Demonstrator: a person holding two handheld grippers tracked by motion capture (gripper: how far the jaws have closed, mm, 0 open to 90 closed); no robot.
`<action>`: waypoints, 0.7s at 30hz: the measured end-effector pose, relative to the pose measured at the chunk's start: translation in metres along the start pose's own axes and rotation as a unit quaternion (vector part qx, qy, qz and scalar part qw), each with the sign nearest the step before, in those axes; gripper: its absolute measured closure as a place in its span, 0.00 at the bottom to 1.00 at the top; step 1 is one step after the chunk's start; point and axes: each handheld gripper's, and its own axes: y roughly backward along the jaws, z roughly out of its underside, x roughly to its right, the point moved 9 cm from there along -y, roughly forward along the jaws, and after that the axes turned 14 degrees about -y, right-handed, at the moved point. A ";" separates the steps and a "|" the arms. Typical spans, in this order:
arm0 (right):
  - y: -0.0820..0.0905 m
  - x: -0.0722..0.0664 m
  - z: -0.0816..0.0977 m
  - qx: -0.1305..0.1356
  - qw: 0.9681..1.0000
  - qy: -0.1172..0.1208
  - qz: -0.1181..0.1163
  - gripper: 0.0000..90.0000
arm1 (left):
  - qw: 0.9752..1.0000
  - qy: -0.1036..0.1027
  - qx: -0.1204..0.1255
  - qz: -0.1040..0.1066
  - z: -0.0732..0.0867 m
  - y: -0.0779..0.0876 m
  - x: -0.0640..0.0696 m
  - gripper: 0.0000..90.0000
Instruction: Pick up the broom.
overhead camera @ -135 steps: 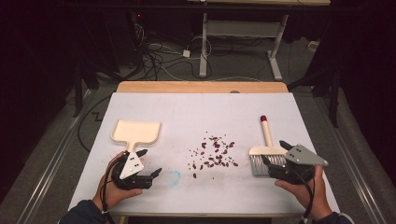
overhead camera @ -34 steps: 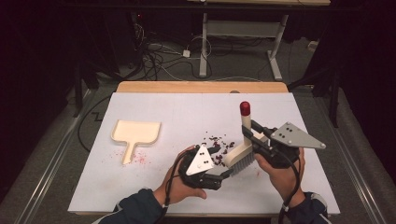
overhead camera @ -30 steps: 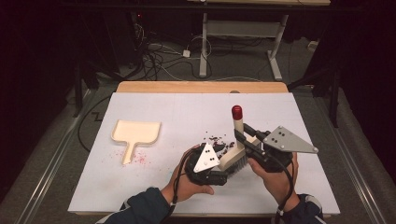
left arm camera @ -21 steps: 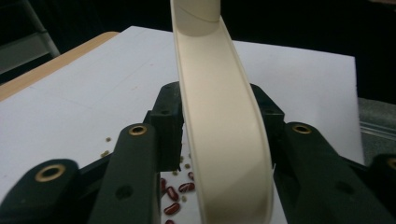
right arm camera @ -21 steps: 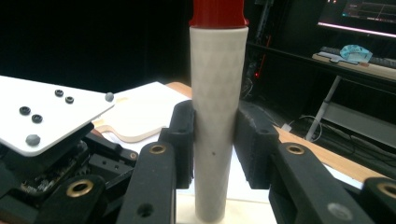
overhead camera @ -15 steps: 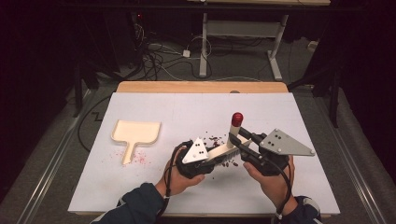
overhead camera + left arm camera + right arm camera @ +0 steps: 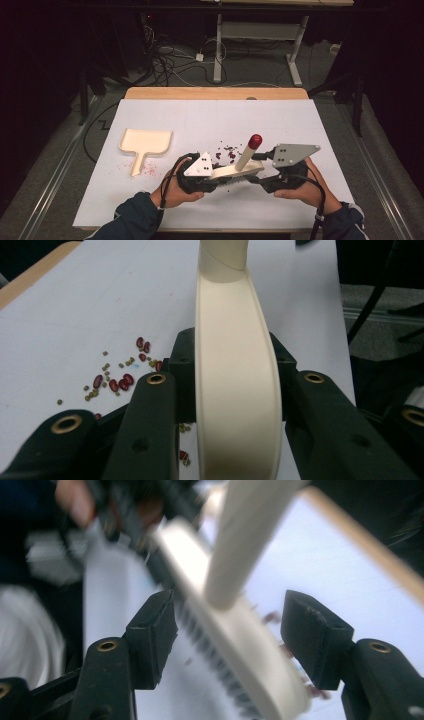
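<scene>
High view | dustpan [image 7: 146, 142] empty; left gripper [image 7: 216, 178] clamps brush [image 7: 239, 170]; right gripper [image 7: 256, 179] opening, unclamped

Cream brush [image 7: 235, 645] between parted jaws of right hand-held gripper [image 7: 227, 630], untouched, white table [image 7: 305, 565]

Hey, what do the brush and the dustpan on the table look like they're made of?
The brush looks like smooth cream plastic with a soft sheen along its curved back, dark bristles beneath, and a glossy red cap on the handle end. The dustpan has the same cream colour and a matte, moulded look, so probably plastic too, though pale wood can't be ruled out from this distance.
</scene>
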 end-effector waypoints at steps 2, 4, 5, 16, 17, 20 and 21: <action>-0.013 -0.005 0.011 -0.030 0.999 0.019 -0.020 0.44 | 1.000 -0.009 0.001 0.014 0.001 0.001 0.005 0.73; -0.017 -0.004 0.013 -0.038 0.999 0.023 -0.017 0.44 | 0.999 -0.019 -0.002 0.026 0.002 0.003 0.010 0.73; -0.023 -0.003 0.018 -0.046 0.999 0.020 -0.021 0.46 | 0.999 -0.024 -0.002 0.031 0.002 0.004 0.012 0.73; -0.042 -0.022 0.025 -0.050 0.992 0.021 -0.112 0.73 | 0.998 -0.021 0.027 0.060 0.003 0.012 0.017 0.68; -0.042 -0.022 0.025 -0.050 0.992 0.021 -0.112 0.73 | 0.998 -0.017 0.028 0.050 0.003 0.012 0.014 0.68; -0.042 -0.021 0.023 -0.056 0.994 0.026 -0.093 0.75 | 1.000 -0.017 0.013 0.014 0.007 0.012 0.008 0.56; -0.042 -0.019 0.022 -0.056 0.994 0.030 -0.085 0.75 | 1.000 -0.018 0.009 0.004 0.008 0.012 0.006 0.48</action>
